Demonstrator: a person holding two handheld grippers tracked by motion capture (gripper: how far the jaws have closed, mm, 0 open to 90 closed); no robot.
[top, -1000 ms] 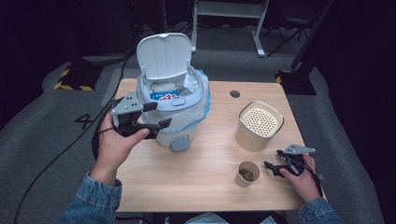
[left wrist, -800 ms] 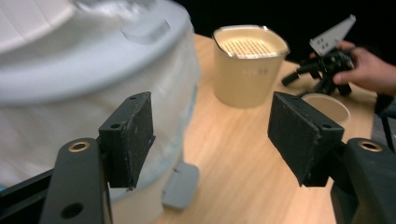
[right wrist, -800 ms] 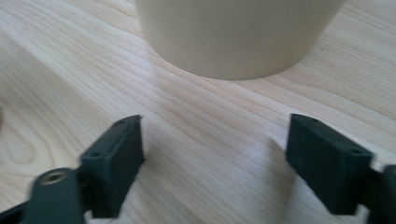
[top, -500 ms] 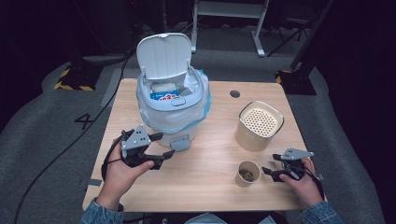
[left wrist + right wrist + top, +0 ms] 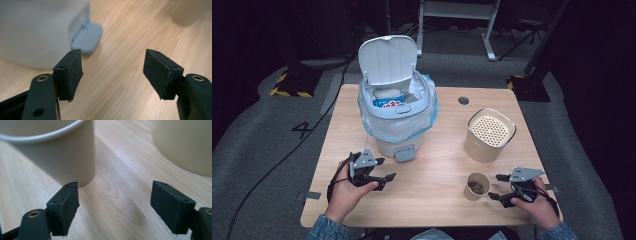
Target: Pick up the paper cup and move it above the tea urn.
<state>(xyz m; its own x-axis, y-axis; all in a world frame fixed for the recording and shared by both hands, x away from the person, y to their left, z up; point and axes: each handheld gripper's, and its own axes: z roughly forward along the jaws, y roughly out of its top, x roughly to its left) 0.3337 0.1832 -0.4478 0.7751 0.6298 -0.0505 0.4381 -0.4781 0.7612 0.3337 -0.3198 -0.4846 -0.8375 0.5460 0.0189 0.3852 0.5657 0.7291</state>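
A small paper cup (image 5: pixel 476 186) with something brown inside stands near the table's front right. My right gripper (image 5: pixel 495 186) lies low on the table just right of the cup and points at it. Its jaws have just been opening and nothing is between them. In the right gripper view the cup (image 5: pixel 57 152) stands ahead, just beyond the left pad (image 5: pixel 67 206), and bare wood lies between the jaws of the right gripper (image 5: pixel 115 205). My left gripper (image 5: pixel 386 169) rests open in front of the white pedal bin (image 5: pixel 394 107). Its pedal (image 5: pixel 86 40) lies ahead of the empty left gripper (image 5: pixel 112 72).
The bin's lid (image 5: pixel 388 59) stands open over a plastic liner with packets inside. A beige canister (image 5: pixel 489 134) with a perforated top stands behind the cup. The wooden table (image 5: pixel 437 165) has a cable hole (image 5: pixel 463 100) at the back. Dark floor surrounds it.
My left hand has come down from beside the bin's rim to the tabletop in front of the pedal. The right gripper has shifted a little beside the cup.
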